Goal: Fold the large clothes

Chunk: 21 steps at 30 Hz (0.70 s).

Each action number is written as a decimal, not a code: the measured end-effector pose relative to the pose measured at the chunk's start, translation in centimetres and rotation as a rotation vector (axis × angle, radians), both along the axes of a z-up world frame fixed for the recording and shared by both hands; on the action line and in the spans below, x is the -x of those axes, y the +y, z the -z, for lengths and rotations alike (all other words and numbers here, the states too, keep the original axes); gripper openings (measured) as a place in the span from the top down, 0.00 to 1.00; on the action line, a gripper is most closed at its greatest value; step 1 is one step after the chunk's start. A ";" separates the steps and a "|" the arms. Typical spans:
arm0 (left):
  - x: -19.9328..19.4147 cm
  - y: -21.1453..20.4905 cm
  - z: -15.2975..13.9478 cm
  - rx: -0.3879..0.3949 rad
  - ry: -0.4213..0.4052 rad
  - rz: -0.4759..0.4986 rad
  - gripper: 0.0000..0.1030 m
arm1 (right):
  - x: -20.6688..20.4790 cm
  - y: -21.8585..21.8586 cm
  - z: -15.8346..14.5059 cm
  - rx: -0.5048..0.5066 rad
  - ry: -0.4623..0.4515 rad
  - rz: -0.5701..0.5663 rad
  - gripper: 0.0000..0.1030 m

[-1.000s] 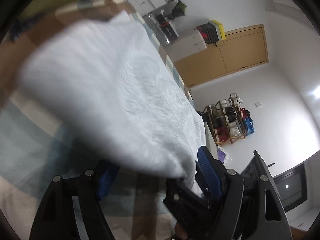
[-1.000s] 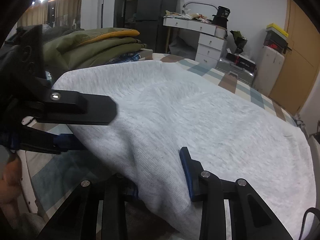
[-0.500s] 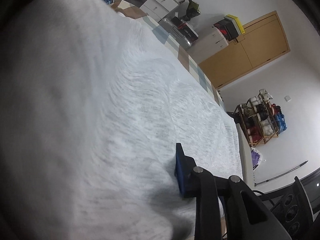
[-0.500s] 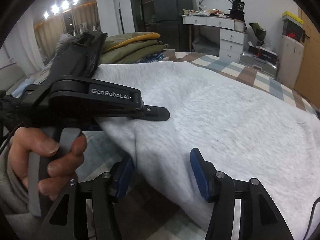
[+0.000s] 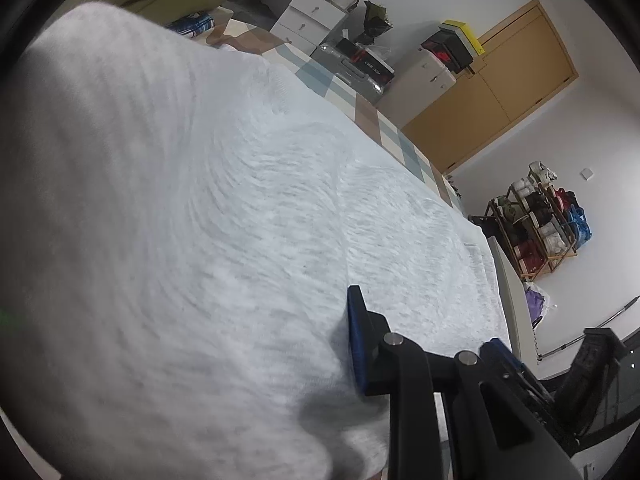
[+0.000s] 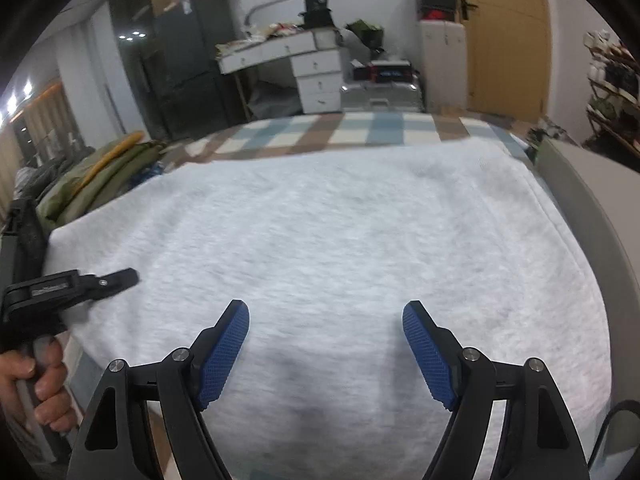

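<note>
Right wrist view: our right gripper (image 6: 326, 344) is opening, empty, above the grey garment (image 6: 340, 240); our left gripper (image 6: 120, 278) pinches its near edge; folding remains.

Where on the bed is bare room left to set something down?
A strip of checked bedspread lies bare beyond the grey garment's far edge. The far left corner is crowded with folded olive clothes. The garment covers the rest.
</note>
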<state>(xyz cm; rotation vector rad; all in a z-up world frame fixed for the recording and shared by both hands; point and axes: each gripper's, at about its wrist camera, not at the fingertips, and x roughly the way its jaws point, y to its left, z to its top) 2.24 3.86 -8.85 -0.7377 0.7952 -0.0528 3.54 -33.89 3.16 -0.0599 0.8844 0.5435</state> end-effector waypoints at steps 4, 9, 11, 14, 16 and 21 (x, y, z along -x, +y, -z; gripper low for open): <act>-1.1 -0.2 -0.8 -0.016 -0.037 0.019 0.85 | 0.5 0.6 1.2 0.044 0.002 0.006 0.28; -2.3 -0.1 -0.8 -0.131 -0.117 0.073 0.86 | 0.8 0.9 1.2 0.057 -0.004 0.000 0.28; -2.6 -0.9 -1.5 -0.204 -0.131 0.097 0.86 | 0.6 1.1 0.8 0.038 -0.006 0.012 0.40; -3.1 -0.4 -1.0 -0.228 -0.119 0.108 0.86 | 0.3 0.6 -1.2 -0.061 -0.056 0.024 0.52; -2.7 0.1 0.0 -0.214 -0.104 0.105 0.86 | 0.0 1.5 -2.4 -0.085 -0.095 0.006 0.57; -2.0 2.1 2.0 -0.036 -0.061 0.062 0.77 | -1.0 5.5 -0.2 -0.081 0.013 -0.078 0.72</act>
